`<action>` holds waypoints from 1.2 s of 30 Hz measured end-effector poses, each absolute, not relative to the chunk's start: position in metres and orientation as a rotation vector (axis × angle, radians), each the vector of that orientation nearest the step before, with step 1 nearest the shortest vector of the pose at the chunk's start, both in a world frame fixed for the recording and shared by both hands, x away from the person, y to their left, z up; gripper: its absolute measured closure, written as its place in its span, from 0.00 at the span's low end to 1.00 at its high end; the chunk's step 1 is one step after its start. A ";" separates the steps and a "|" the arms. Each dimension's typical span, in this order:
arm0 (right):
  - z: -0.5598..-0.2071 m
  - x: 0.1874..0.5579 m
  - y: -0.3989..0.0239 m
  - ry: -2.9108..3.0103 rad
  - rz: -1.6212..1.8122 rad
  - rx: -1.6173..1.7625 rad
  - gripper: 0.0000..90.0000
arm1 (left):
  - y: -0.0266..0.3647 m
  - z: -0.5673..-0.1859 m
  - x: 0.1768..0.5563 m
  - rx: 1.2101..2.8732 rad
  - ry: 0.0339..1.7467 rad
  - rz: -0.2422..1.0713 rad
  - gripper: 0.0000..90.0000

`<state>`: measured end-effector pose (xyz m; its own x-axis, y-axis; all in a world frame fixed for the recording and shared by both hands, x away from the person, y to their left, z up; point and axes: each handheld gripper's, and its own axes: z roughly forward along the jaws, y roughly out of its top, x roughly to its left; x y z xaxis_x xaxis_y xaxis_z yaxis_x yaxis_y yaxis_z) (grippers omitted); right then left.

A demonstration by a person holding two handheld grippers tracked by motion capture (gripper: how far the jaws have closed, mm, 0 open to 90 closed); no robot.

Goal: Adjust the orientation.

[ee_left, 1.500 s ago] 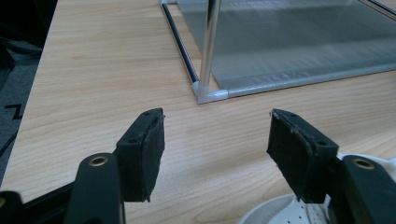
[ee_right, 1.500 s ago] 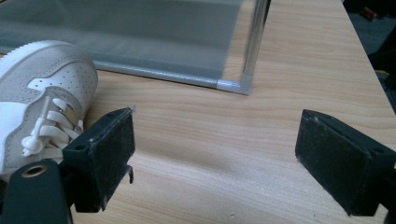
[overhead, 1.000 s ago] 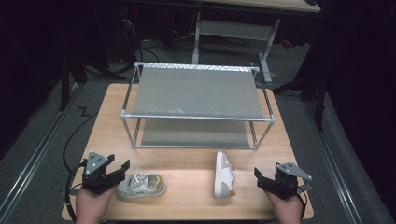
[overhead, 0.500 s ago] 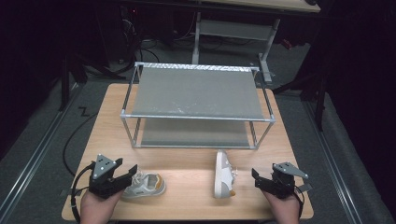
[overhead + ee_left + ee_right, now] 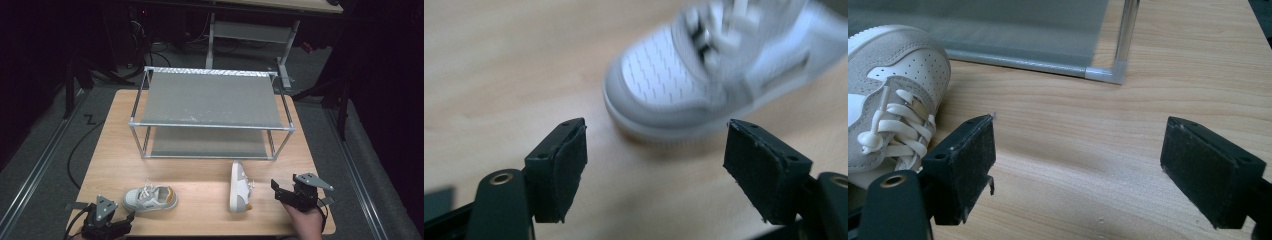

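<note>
Two small white-and-grey sneakers lie on the wooden table [image 5: 200,200]. The left sneaker [image 5: 150,198] stands upright; its toe [image 5: 664,95] is just ahead of my left gripper [image 5: 656,145], apart from the jaws. My left gripper [image 5: 125,220] is open at the table's front left edge. The right sneaker [image 5: 240,186] lies on its side, its laces [image 5: 893,120] towards my right gripper [image 5: 278,192]. That right gripper [image 5: 1083,135] is open and empty over bare wood, the sneaker [image 5: 888,95] beside its left jaw.
A two-shelf metal rack [image 5: 210,100] with grey fabric shelves stands at the middle and back of the table. Its lower shelf [image 5: 1023,25] and front corner post [image 5: 1125,35] are ahead of my right gripper. Bare wood lies between the sneakers.
My left gripper has pulled back from the left sneaker towards the front edge of the table. The right gripper and both sneakers have hardly moved.
</note>
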<state>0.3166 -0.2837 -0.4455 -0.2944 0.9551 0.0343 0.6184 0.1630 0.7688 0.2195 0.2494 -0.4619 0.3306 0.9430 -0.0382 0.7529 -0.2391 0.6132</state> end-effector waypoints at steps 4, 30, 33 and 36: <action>-0.446 0.317 -0.282 1.983 0.956 1.491 0.16 | 0.245 -0.468 0.228 2.041 1.485 0.427 0.46; -0.455 0.316 -0.280 2.005 0.949 1.508 0.26 | 0.183 -0.487 0.340 1.990 1.388 0.461 0.74; -0.455 0.316 -0.278 2.010 0.949 1.498 0.27 | 0.171 -0.487 0.338 2.004 1.326 0.443 0.73; -0.457 0.317 -0.276 2.021 0.947 1.494 0.27 | 0.173 -0.481 0.334 1.959 1.306 0.461 0.67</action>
<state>0.3165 -0.2764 -0.4566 -0.3106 0.9497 0.0407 0.6391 0.1769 0.7485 0.3344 0.1733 -0.4811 0.4209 0.9021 -0.0950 0.6423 -0.2224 0.7335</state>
